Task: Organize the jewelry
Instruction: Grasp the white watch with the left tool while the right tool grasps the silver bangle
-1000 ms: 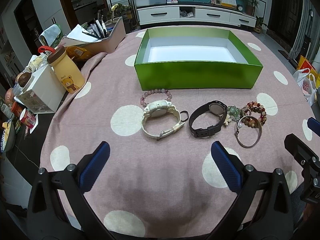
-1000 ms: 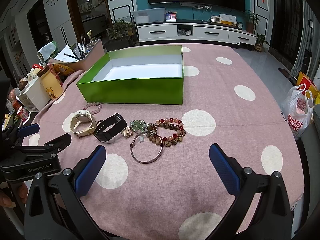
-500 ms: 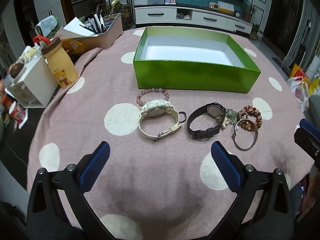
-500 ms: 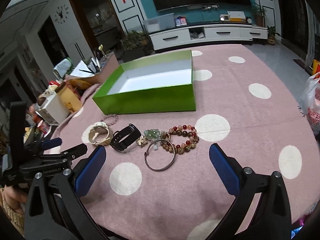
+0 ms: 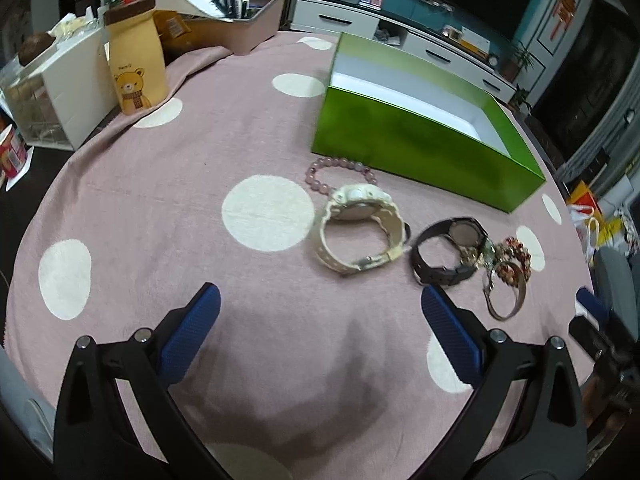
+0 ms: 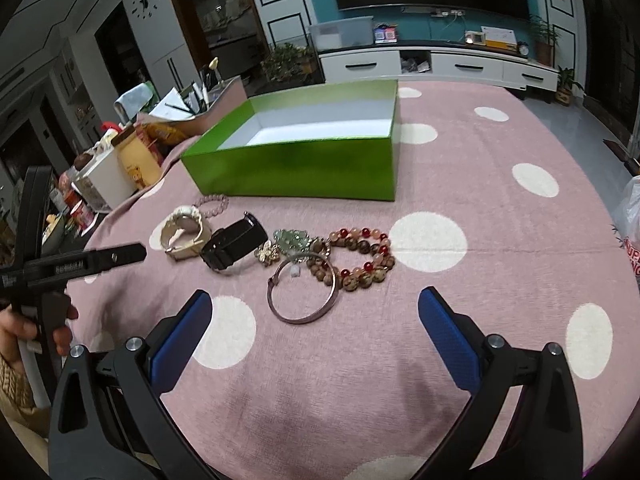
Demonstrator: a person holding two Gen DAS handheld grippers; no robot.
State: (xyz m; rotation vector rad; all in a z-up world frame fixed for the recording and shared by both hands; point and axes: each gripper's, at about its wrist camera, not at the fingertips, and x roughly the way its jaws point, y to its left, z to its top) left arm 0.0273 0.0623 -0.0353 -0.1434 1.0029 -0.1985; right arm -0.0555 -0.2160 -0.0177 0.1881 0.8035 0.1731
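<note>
So both grippers spread, empty. Right gripper sits w/ silver bangle just ahead, flat on tabletop; green box beyond. Left gripper has cream watch ahead, slightly right. Right's nearer the bangle, prob. first pick.

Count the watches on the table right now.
2. The cream watch lies left in the row, in front of the green box, next to a pink bead bracelet. The black watch lies just right of it. None looks hidden.
</note>
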